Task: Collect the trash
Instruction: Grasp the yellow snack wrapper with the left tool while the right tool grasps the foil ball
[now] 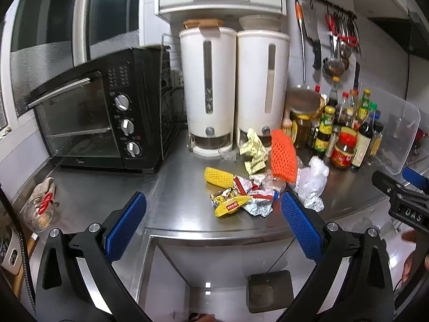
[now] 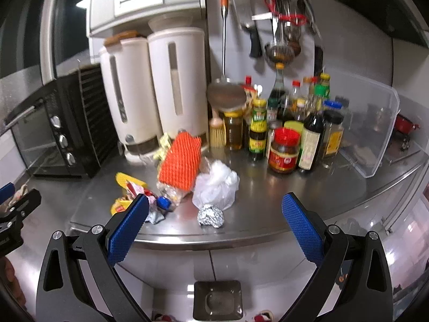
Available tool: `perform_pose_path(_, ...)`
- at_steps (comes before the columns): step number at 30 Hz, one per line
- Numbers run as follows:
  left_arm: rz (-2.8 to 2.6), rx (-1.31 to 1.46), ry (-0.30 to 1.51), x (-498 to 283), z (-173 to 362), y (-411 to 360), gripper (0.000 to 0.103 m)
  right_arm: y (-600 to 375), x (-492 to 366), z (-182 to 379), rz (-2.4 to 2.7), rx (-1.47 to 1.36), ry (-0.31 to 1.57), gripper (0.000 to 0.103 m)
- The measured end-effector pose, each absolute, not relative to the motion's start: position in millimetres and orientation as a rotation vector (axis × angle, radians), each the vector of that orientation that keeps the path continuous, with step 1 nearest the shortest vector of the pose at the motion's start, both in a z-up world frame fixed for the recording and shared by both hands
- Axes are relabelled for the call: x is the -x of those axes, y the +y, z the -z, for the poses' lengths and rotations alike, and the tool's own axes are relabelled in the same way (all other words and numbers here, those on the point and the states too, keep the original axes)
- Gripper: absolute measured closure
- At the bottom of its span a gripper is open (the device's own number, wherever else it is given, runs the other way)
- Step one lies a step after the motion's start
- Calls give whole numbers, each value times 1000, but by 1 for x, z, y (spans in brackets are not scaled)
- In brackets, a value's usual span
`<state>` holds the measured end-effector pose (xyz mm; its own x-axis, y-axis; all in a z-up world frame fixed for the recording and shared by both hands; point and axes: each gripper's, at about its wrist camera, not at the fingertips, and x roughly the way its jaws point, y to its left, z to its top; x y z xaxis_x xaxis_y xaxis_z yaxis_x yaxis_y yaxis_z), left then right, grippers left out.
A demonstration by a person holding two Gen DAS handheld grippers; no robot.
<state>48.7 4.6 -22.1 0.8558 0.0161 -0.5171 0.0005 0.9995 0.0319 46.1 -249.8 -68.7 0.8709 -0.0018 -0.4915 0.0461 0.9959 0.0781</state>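
Both held wide apart and empty: left claw (image 1: 213,206) and right claw (image 2: 215,205), short of the steel desk (image 1: 171,166). Trash heaped near the front edge of the desk: an orange foam net (image 2: 181,161) tilted up on a clear bottle (image 2: 170,194) — mostly hidden beneath it, only the blue cap plain. Just beside, a white plastic bag (image 2: 217,185), a foil ball (image 2: 211,216) touching its front. Left of these, a yellow foam net (image 1: 218,178) and crumpled wrappers (image 1: 241,201), print too small to read. Further back, a pale yellow wrapper (image 1: 253,151) against the white dispensers (image 1: 233,86). On the floor below, a dark bin (image 2: 217,300) — partly cut off in the left view. Sauce bottles (image 2: 289,128) blurred at the right.
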Motion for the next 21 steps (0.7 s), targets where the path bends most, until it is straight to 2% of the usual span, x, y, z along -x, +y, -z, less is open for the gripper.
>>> perform_pose_path(15, 44, -37, 781, -164, 96, 11, 8, -263, -156, 142, -67, -179, 777, 4)
perform_pose_path(17, 63, -26, 816, -179, 106, 10, 12, -261, -167, 152, -78, -171, 804, 5)
perform_pose_path(21, 110, 10, 910, -209, 126, 11, 31, -259, -188, 169, -117, -175, 872, 27)
